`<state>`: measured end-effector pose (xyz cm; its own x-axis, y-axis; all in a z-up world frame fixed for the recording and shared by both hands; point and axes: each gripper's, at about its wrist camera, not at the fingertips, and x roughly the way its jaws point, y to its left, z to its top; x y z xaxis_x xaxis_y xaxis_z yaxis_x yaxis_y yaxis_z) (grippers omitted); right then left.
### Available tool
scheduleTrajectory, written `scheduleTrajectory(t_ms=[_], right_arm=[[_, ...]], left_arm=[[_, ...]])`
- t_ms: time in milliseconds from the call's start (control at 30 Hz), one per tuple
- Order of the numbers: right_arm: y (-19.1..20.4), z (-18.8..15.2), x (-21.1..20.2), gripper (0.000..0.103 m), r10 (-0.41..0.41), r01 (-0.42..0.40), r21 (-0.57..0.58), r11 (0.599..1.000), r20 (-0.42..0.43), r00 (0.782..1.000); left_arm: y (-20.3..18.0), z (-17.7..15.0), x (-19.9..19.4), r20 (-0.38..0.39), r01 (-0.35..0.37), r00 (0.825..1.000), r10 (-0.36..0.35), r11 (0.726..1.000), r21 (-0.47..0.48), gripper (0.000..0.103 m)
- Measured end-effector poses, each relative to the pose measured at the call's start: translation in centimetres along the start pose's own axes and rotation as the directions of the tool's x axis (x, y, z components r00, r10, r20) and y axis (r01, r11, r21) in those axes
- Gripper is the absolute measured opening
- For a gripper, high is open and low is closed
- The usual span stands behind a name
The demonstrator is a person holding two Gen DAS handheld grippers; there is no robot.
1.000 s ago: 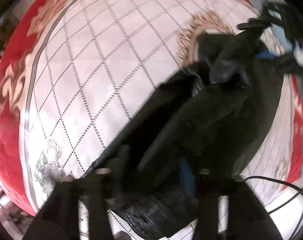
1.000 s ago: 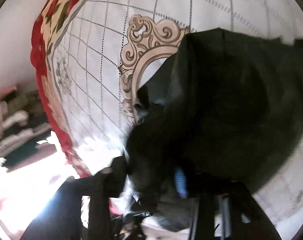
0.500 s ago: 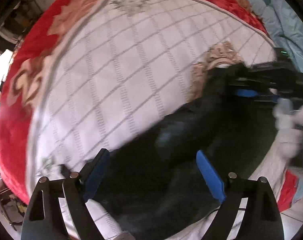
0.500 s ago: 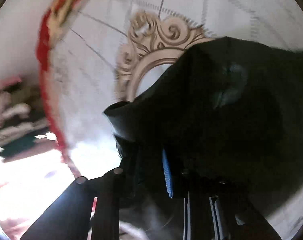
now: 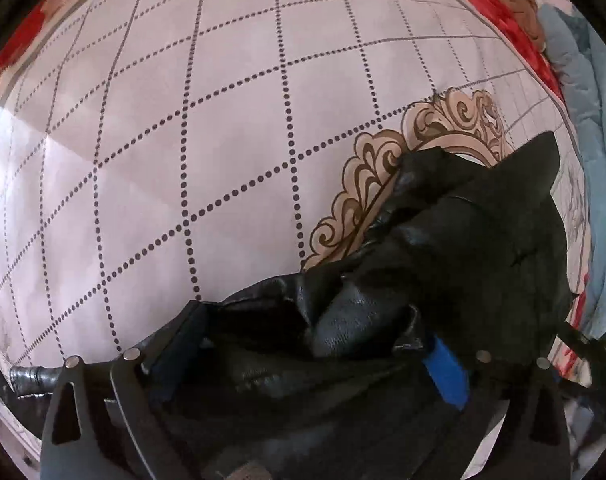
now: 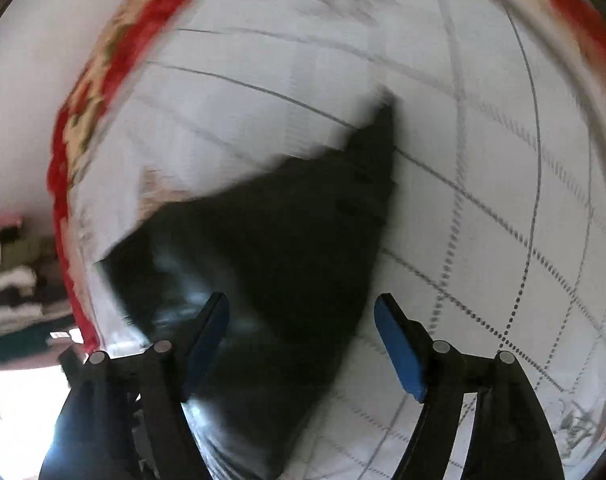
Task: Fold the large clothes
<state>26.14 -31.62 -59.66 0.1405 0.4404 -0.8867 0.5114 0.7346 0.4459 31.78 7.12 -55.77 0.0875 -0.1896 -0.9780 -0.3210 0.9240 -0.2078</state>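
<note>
- Black leather-look jacket lies bunched on the bed, on a white quilted bedspread with a dotted diamond grid and red floral border. It covers part of the beige scroll-pattern medallion printed on that spread.
- Left gripper: fingers are spread wide, with a thick crumple of jacket bulging up between them. The blue pad of the right-hand finger is half buried in material. I can't tell whether the pads actually pinch it.
- Right gripper: fingers are wide apart and hold nothing. They hang over the jacket's flat pointed panel. This view is motion-blurred, so the garment's edges are soft.
- My read: mid-fold, between grasps, with the garment not yet squared.
- To do it well:
  - Left takes a single edge layer near the hem, not the whole wad. Stiff leather-look material springs back if grabbed in bulk.
  - Right picks the matching corner at the far pointed tip, so both grips sit on one edge.
  - Lift just clear, pull taut between the grippers, and lay it over in one sweep.
- Risk: the slick surface slips from a shallow pinch. Bite deep before lifting.
</note>
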Motion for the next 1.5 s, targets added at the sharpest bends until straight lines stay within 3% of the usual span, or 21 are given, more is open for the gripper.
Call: scheduleTrajectory(t_ms=[67, 133, 167, 200, 233, 300, 400, 467, 533, 600, 700, 733, 800, 933, 1000, 1067, 1133, 1267, 1367, 1433, 1500], right_arm=[[-2.6, 1.2, 3.4, 0.081, 0.152, -0.146, 0.085, 0.986, -0.062, 0.986], [-3.1, 1.6, 4.1, 0.076, 0.257, -0.256, 0.099, 0.962, 0.0, 0.966], [-2.7, 1.6, 4.3, 0.06, 0.306, -0.307, 0.085, 0.948, 0.027, 0.952], [-2.5, 1.4, 4.3, 0.03, 0.328, -0.33, 0.081, 0.941, 0.031, 0.944], [-2.5, 1.0, 4.2, 0.023, 0.312, -0.314, 0.083, 0.946, 0.034, 0.949], [-4.2, -0.6, 3.0, 0.016, 0.352, -0.362, 0.16, 0.918, 0.087, 0.932], [-7.0, -3.8, 0.7, 0.015, 0.31, -0.334, 0.27, 0.903, 0.128, 0.942], [-9.1, -6.7, -0.5, 0.03, 0.21, -0.23, 0.329, 0.916, 0.094, 0.973], [-10.9, -8.3, -1.4, 0.047, 0.193, -0.192, 0.386, 0.902, 0.038, 0.981], [-11.5, -9.9, -4.3, 0.047, 0.119, -0.121, 0.383, 0.916, 0.029, 0.992], [-8.3, -10.5, -8.4, 0.047, -0.056, 0.043, 0.213, 0.976, 0.055, 0.997], [-7.1, -10.2, -9.2, 0.047, -0.065, 0.054, 0.161, 0.986, 0.064, 0.996], [-2.1, -9.1, -8.4, 0.047, 0.008, -0.008, -0.015, 1.0, 0.015, 1.0], [6.4, -7.4, -3.4, 0.04, 0.077, -0.103, -0.226, 0.969, -0.121, 0.99], [9.3, -6.9, -1.2, 0.04, 0.064, -0.096, -0.289, 0.953, -0.12, 0.991], [12.9, -5.8, 2.8, 0.037, -0.055, 0.012, -0.396, 0.918, -0.099, 0.994], [14.5, -4.9, 6.3, 0.033, -0.16, 0.115, -0.403, 0.908, -0.08, 0.984], [14.7, -3.5, 8.4, 0.031, -0.196, 0.144, -0.383, 0.913, -0.1, 0.976], [15.1, -2.9, 6.3, 0.031, -0.176, 0.119, -0.351, 0.929, -0.135, 0.975], [16.4, -4.2, 2.9, 0.034, -0.157, 0.109, -0.43, 0.896, -0.076, 0.985], [18.2, -6.0, 1.8, 0.034, -0.132, 0.072, -0.489, 0.869, -0.089, 0.987]], left_arm=[[-0.1, 0.3, 0.0, -0.007, -0.007, 1.0, 0.007, 1.0, 0.014, 0.103], [-0.2, 0.7, -0.1, -0.018, -0.009, 1.0, 0.01, 0.999, 0.035, 0.103], [-0.4, 1.0, -0.2, -0.015, -0.012, 1.0, 0.013, 0.999, 0.05, 0.103], [-0.5, 1.3, -0.4, -0.006, -0.021, 1.0, 0.022, 0.998, 0.06, 0.103], [-0.7, 1.5, -0.6, -0.003, -0.026, 1.0, 0.027, 0.997, 0.077, 0.103], [-1.2, 1.8, -0.9, -0.016, -0.012, 1.0, 0.014, 0.994, 0.11, 0.103], [-2.3, 0.8, -2.8, -0.007, 0.031, 1.0, -0.03, 0.99, 0.141, 0.103], [-2.8, -0.8, -5.1, 0.044, 0.019, 0.999, -0.027, 0.984, 0.179, 0.103], [-3.0, -2.0, -6.6, 0.085, -0.026, 0.996, 0.009, 0.98, 0.197, 0.103], [-2.3, -3.0, -7.6, 0.109, -0.079, 0.992, 0.059, 0.979, 0.186, 0.103], [-1.1, -2.1, -5.8, 0.097, -0.128, 0.989, 0.114, 0.981, 0.148, 0.103], [-2.1, -2.4, -4.7, 0.093, -0.136, 0.988, 0.125, 0.982, 0.133, 0.103], [-1.2, -1.1, -2.9, 0.076, -0.126, 0.99, 0.119, 0.988, 0.087, 0.103], [-0.2, 0.2, -1.6, 0.043, -0.077, 0.996, 0.075, 0.997, 0.029, 0.103], [0.4, 0.2, -1.6, 0.044, -0.055, 0.998, 0.054, 0.998, 0.011, 0.103], [0.8, 0.2, -1.4, 0.047, -0.039, 0.998, 0.039, 0.999, -0.001, 0.103], [1.4, 0.2, -1.4, 0.049, -0.03, 0.998, 0.031, 1.0, -0.008, 0.103], [2.8, 0.7, -1.9, 0.041, -0.005, 0.999, 0.005, 1.0, -0.019, 0.103], [4.4, 0.2, -4.2, 0.063, -0.001, 0.998, 0.003, 0.999, -0.032, 0.103], [6.1, -0.8, -6.3, 0.094, -0.034, 0.995, 0.038, 0.998, -0.043, 0.103], [8.6, -1.9, -8.0, 0.114, -0.086, 0.989, 0.092, 0.994, -0.063, 0.103]])
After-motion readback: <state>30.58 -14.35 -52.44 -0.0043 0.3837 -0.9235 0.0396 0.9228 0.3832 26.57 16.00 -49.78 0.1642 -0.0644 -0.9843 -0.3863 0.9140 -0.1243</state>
